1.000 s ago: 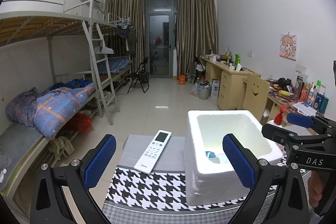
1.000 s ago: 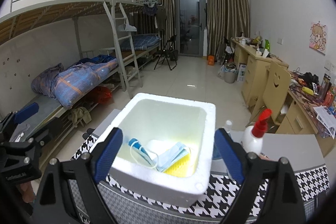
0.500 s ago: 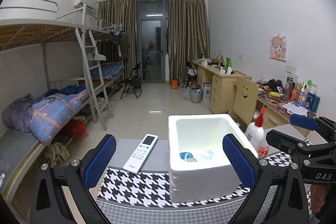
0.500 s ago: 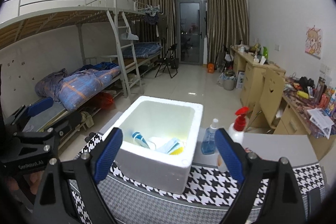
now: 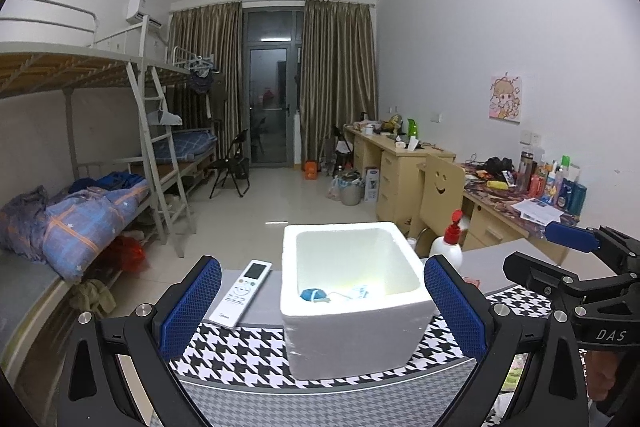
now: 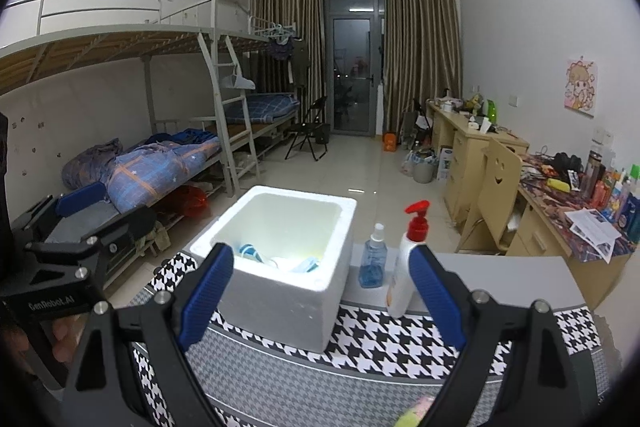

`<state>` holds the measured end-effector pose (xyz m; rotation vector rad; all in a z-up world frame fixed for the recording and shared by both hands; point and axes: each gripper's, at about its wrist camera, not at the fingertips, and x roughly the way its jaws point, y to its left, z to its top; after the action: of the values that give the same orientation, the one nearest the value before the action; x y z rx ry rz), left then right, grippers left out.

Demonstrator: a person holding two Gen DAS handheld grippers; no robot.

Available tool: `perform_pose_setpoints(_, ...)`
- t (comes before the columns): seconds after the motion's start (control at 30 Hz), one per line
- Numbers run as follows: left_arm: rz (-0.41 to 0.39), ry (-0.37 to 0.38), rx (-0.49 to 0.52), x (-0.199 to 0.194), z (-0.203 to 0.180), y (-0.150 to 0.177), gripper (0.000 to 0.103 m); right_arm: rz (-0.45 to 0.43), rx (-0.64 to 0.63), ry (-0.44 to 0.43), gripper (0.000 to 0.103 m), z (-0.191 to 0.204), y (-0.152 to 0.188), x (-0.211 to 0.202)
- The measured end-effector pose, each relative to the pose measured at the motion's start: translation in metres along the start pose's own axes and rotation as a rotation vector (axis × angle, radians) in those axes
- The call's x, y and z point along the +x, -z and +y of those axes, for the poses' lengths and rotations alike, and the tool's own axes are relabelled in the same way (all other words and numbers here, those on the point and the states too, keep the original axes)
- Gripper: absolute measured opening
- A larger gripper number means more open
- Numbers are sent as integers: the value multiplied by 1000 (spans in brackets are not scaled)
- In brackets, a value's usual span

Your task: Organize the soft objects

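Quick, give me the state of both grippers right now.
Left gripper: open, holding nothing, in front of the foam box.
Right gripper: open, holding nothing.

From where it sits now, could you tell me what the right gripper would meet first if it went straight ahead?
Probably the white foam box: it stands ahead between the open fingers of the right gripper, nearer the left one. The pump bottle stands by the right finger. Depth is uncertain.
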<state>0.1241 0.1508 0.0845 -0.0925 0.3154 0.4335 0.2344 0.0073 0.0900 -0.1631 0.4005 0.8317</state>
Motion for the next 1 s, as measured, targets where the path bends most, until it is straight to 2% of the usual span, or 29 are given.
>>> perform_pose_setpoints(0.47,-16,44,-5,-16,-20,5,102,-48,10,24,92,-15,19,-37)
perform_pose_setpoints(1.0,-35,132,43,-34,-59,16,102,-70,-10,112,92,-29,43,-67)
